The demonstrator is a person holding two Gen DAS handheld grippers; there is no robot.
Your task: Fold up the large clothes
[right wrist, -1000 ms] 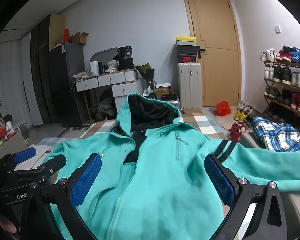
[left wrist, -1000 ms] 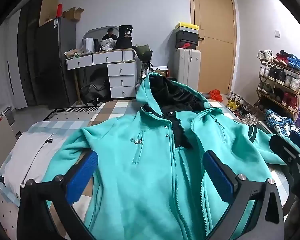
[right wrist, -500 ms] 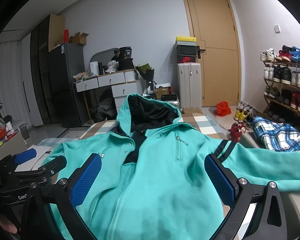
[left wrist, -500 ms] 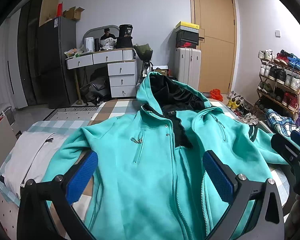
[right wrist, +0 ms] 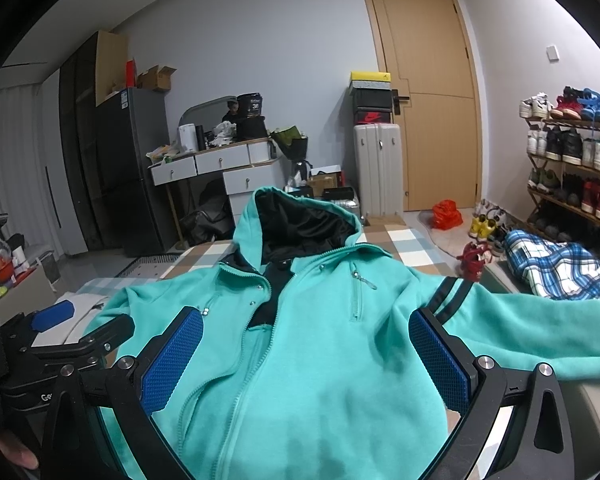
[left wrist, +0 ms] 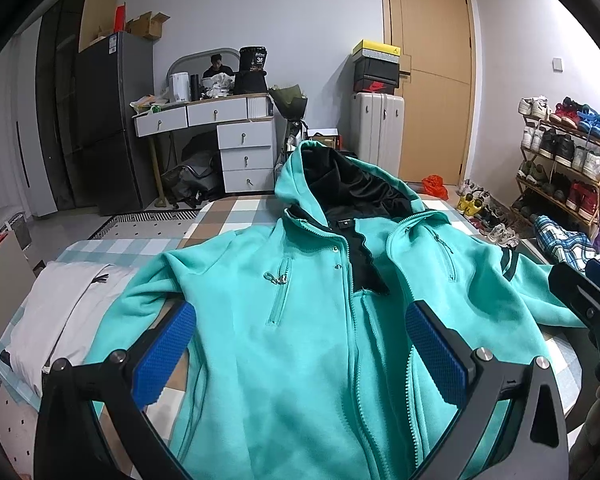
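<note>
Your teal zip hoodie (left wrist: 300, 320) lies face up on the checked bedspread (left wrist: 236, 216), zipper part open over the black lining, hood (right wrist: 300, 220) toward the door, sleeves spread. Your left gripper (left wrist: 300, 352) and right gripper (right wrist: 306, 356) hang above it, fingers apart, holding nothing.

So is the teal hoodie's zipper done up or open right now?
Open at the top at least: the teal hoodie lies front-up with its upper front parted, showing the black lining. Lower down the zipper edges lie close; cannot tell if they are joined.

Grey walls (left wrist: 260, 12), wooden door (left wrist: 432, 72), shoe rack (right wrist: 572, 176)
</note>
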